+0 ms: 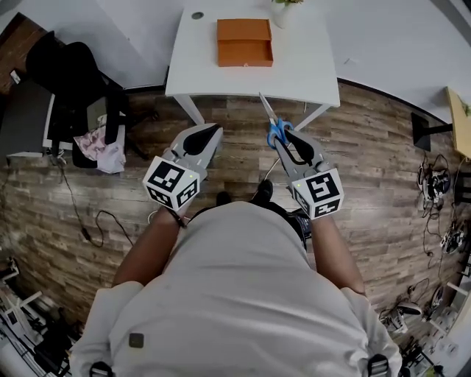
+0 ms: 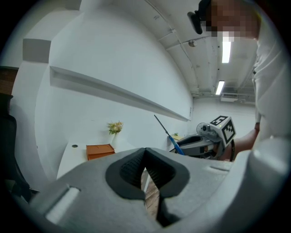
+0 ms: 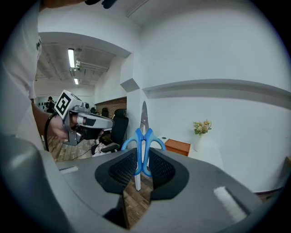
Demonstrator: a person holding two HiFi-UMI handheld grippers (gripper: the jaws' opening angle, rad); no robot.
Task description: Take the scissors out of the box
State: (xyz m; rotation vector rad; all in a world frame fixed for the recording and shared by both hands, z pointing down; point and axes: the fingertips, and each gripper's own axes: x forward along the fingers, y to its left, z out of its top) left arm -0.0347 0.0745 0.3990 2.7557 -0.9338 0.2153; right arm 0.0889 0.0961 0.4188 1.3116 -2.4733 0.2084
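Right hand-held gripper (image 3: 142,160) is clamped on the scissors (image 3: 143,139), its two dark pads pressing on the blue handle loops from either side while the closed blades stick up and away past the jaw tips. From the head view that hand-held gripper (image 1: 283,140) hangs over the wooden floor (image 1: 368,147), just short of the near edge of the white bench (image 1: 309,62), with the scissors (image 1: 271,119) pointing toward that edge and the blade tips just over it. The orange box (image 1: 244,42) lies on the bench toward its far edge, near the middle, well apart from the scissors (they are fully clear of it). A small vase (image 1: 283,11) with flowers stands at the far edge, just beside the box's right end. The left hand-held gripper (image 2: 145,159) has its jaws together with nothing between them; only floor shows through the slit below the pads. It (image 1: 210,134) is held level with the other one, also over the floor before the bench's near edge. A dark office chair (image 1: 70,74) stands off to the left of the bench.
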